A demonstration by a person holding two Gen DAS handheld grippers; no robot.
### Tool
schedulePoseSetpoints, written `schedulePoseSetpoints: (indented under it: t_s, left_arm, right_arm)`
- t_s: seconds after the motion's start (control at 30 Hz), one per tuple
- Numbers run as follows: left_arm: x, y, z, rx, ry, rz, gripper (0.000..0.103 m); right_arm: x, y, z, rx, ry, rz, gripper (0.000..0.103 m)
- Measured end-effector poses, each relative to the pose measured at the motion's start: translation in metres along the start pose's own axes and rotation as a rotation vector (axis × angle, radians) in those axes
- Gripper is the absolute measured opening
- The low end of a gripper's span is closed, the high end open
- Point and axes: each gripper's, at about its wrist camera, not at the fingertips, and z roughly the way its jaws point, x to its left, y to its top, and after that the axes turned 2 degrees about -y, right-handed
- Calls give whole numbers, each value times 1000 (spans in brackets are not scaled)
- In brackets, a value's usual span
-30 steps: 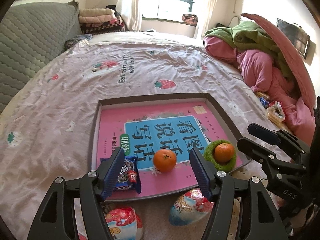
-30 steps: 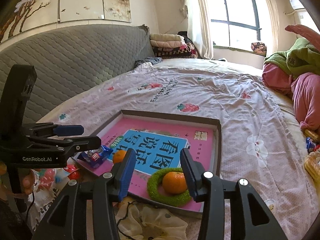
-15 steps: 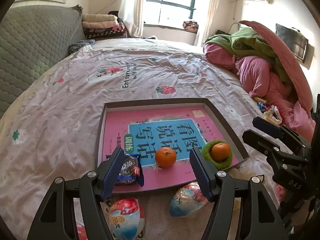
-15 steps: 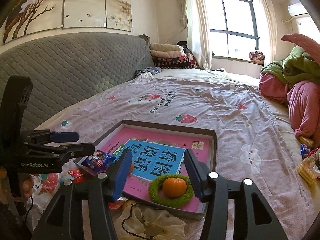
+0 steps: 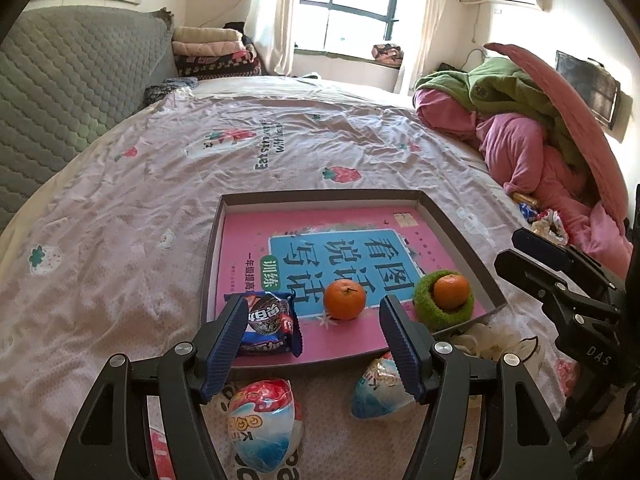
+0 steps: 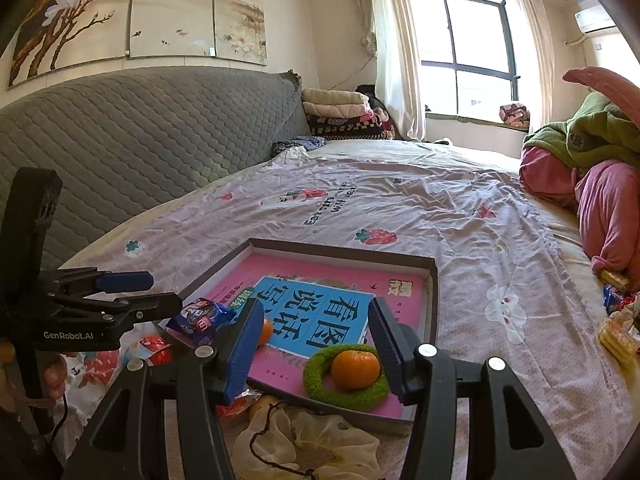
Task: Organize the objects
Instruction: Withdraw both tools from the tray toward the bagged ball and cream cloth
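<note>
Just spread the jaws of the right gripper (image 6: 315, 312) wider, with nothing pinched between them: only framing, just ahead of the tips and untouched, the tangerine (image 6: 355, 369) nested in the green ring (image 6: 320, 384). Reads as a release (placement apparently finished) rather than a fresh grab. Drawn back slightly with the left gripper (image 5: 313, 308) too, jaws held apart and empty, taking in more of what lies below than a moment ago. Straight ahead of those jaws, a second tangerine (image 5: 344, 301) loose on the pink book (image 5: 320, 220) inside the shallow tray (image 5: 320, 194); against the left pad, a blue snack packet (image 5: 272, 320), also in the tray. Still outside it, beneath the left tongs: two egg-shaped packs (image 5: 264, 420) (image 5: 380, 388), probably next to be tidied in. Under the right tongs, a cream drawstring pouch (image 6: 304, 444). All laid out on a wrinkled strawberry-print bedsheet (image 5: 120, 240), soft footing, so likely to tilt the tray if pressed. Beyond: grey quilted headboard (image 6: 140, 140) to the left, folded blankets (image 6: 340, 114) and a bright window (image 6: 464, 60) far ahead, heaped pink and green bedding (image 5: 520, 128) to the right.
</note>
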Motion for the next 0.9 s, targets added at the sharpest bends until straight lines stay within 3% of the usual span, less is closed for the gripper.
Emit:
schedulePoseSetpoints:
  t_s: [0.9]
  left_arm:
    - [3, -14, -11, -9, 7, -1, 70]
  right_arm:
    - [10, -6, -6, 3, 14, -18, 54]
